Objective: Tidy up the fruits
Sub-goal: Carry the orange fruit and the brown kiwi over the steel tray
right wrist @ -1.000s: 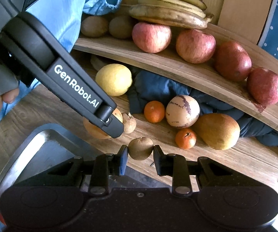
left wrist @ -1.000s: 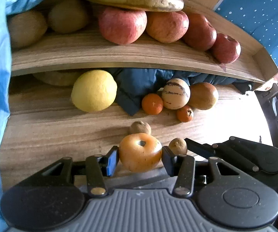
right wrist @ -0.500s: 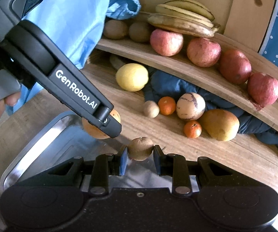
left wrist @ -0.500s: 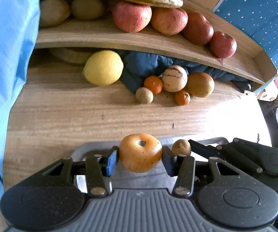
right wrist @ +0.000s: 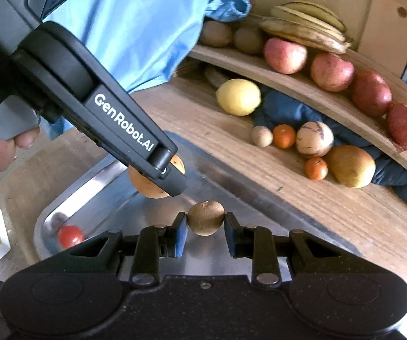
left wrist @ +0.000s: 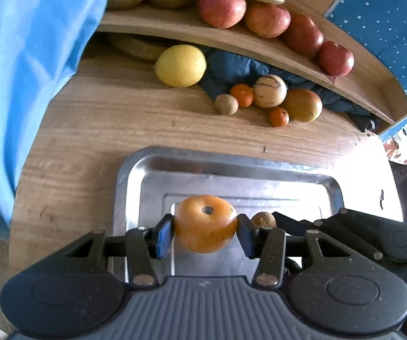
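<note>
Left wrist: left gripper clamps a smooth orange persimmon — dark-spotted, round.

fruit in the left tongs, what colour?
Orange, with a dark spot on top; the fruit shows best in the left wrist view.

The left gripper is pointing steeply downward, its pads pressing both sides of an orange fruit. The right gripper is tilting down beside it, pinching a small brown fruit.
</note>
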Available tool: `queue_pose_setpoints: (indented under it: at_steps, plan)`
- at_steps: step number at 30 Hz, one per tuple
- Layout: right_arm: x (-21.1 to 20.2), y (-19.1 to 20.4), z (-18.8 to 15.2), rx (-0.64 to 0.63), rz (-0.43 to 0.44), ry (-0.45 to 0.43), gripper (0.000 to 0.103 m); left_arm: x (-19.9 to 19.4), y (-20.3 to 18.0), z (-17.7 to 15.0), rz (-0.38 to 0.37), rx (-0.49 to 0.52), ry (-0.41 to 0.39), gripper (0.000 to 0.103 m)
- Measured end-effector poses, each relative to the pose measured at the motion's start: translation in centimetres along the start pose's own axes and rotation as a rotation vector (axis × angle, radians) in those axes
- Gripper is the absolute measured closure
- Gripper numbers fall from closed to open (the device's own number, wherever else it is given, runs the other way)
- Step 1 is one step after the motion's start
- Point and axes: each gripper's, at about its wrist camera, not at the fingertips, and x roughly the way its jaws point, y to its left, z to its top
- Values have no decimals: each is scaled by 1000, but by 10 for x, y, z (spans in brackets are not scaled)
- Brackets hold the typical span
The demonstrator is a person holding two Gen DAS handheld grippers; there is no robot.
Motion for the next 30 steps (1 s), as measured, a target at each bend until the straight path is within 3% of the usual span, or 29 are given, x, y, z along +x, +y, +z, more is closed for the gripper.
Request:
queue_pose_setpoints:
  at_steps: [14, 30]
  plan:
    - [-6, 32, -13, -56, 119, 23, 73, -13, 17, -31, 55, -75, -3, 51]
    - [-6, 42, -19, -63, 158, 47, 73, -13, 18, -44, 73, -79, 6, 51]
